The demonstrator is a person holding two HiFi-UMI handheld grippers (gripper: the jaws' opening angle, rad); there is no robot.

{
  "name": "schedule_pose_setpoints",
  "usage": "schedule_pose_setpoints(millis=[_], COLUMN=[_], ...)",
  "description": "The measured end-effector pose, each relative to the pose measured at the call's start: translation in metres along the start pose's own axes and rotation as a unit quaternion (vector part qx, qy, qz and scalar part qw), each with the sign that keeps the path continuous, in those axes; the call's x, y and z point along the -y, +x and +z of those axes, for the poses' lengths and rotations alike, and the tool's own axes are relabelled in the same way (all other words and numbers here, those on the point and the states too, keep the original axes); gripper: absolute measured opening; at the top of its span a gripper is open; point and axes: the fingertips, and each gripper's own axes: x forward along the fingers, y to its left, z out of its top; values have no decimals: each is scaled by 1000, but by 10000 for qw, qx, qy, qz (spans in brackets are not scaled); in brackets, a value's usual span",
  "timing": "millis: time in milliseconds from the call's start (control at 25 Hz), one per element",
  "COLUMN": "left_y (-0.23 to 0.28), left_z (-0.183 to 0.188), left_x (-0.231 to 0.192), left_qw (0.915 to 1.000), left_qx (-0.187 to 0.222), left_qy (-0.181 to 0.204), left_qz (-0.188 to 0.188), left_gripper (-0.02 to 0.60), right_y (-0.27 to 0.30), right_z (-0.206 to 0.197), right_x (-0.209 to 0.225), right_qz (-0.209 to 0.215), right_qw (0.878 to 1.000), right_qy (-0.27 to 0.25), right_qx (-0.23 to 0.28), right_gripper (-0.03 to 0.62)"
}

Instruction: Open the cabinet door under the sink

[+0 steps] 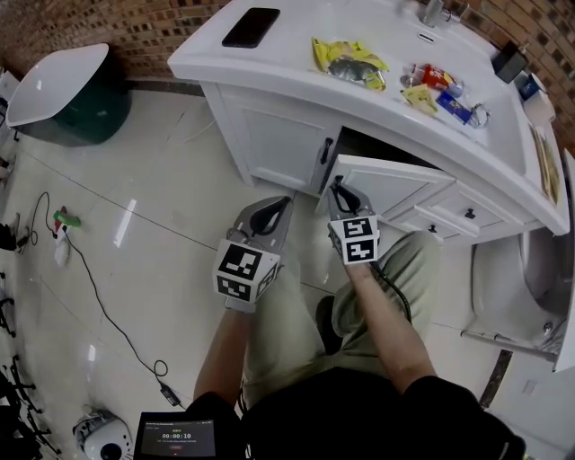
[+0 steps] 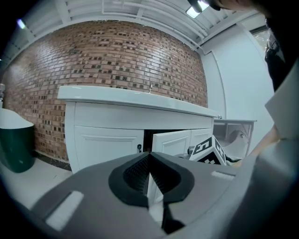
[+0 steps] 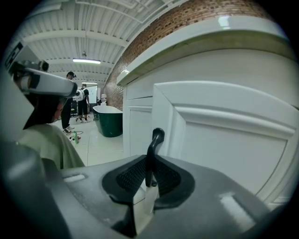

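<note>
Right tongs (image 1: 340,190): clamped on the black door handle (image 3: 153,151).
Cabinet door (image 1: 388,186): the right one under the counter (image 1: 269,70), swung partly open, with a dark gap behind it.
Left tongs (image 1: 284,205): jaws seemingly pressed together with nothing between them; just left of the open door, apart from it.
Left door (image 1: 274,144): shut.
Counter load: phone (image 1: 251,27) far left, snack packets (image 1: 350,65) to its right.

The right gripper (image 1: 340,194) (image 3: 150,173) clamps its jaws on the black cabinet door handle (image 3: 152,148), with the right forearm (image 1: 388,325) stretched forward. The left gripper (image 1: 277,212) (image 2: 149,173) hovers just left of that handle, jaws pressed together on nothing (left forearm (image 1: 223,352) roughly parallel).
</note>
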Motion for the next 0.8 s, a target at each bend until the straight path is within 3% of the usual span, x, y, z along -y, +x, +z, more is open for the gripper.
schedule_pose_setpoints(millis=[240,480,800], left_y=[3,19,26], left_z=[3,-4,-9], left_x=[15,45,76], left_qw=[9974,9966,9945], left_qx=[331,16,-95], left_qy=[-209,143,367], left_qz=[-607,-811,-978], left_gripper=[18,17,17], right_y=[-17,-31,-61], right_z=[-7,-13,-25], right_x=[-10,-17,-28], right_qz=[181,317,628], right_qw=[9998,9995,9978], right_qy=[-54,-79,-193], right_qx=[0,0,-26], right_gripper=[34,34,34])
